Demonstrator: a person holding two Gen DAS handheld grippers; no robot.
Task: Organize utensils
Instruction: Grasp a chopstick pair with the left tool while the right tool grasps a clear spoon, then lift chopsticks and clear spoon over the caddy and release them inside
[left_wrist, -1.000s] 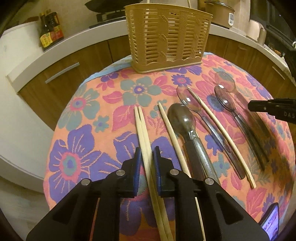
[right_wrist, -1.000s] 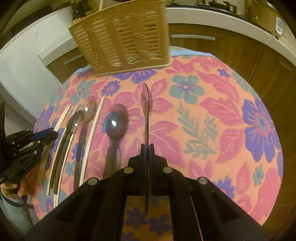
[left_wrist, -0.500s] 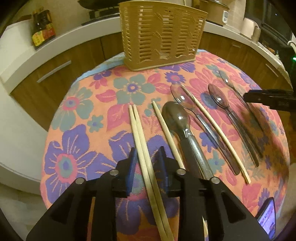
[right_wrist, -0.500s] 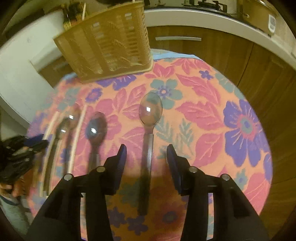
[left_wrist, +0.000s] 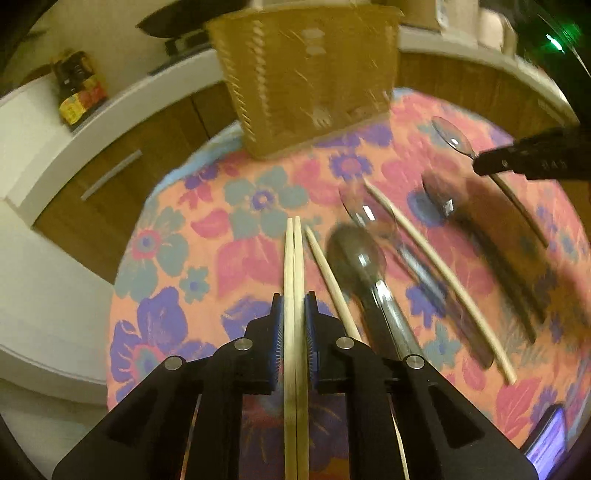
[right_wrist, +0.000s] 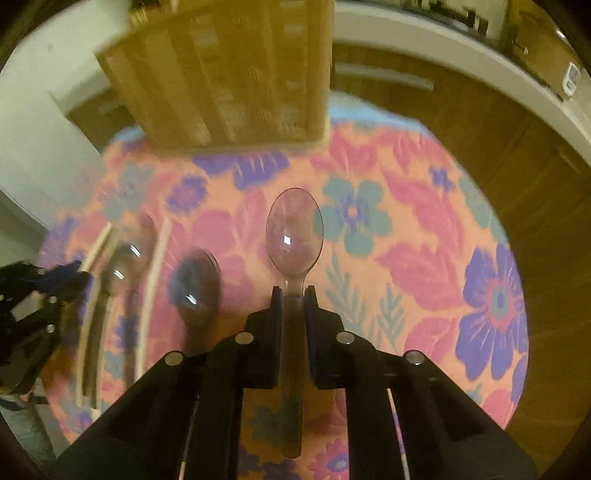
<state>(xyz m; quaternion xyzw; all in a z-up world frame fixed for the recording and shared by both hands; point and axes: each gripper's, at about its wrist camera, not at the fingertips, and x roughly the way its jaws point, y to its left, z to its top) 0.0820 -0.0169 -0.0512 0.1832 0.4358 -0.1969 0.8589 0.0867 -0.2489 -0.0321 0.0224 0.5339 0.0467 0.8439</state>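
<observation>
My left gripper (left_wrist: 294, 306) has its jaws closing, and the blue pads press on a pair of pale wooden chopsticks (left_wrist: 294, 258) that run straight out between them. My right gripper (right_wrist: 294, 295) is closing too, its pads on the handle of a clear plastic spoon (right_wrist: 294, 229) whose bowl faces up ahead of the fingers. Both held items look sharp while the table behind them is blurred. A tan slatted utensil basket (left_wrist: 306, 81) stands at the table's far edge. In the left wrist view the right gripper (left_wrist: 480, 164) is at the right.
On the floral tablecloth (left_wrist: 258, 206) lie a single chopstick (left_wrist: 328, 273), a second chopstick (left_wrist: 443, 280), a dark spoon (left_wrist: 356, 254) and further spoons (left_wrist: 439, 199). A sauce bottle (left_wrist: 77, 92) stands on the white counter. A phone (left_wrist: 546, 454) lies at the near right edge.
Half a second ago both grippers stood wider apart around the chopsticks and the spoon handle. Both have since closed on them, and the right one has shifted toward the basket.
</observation>
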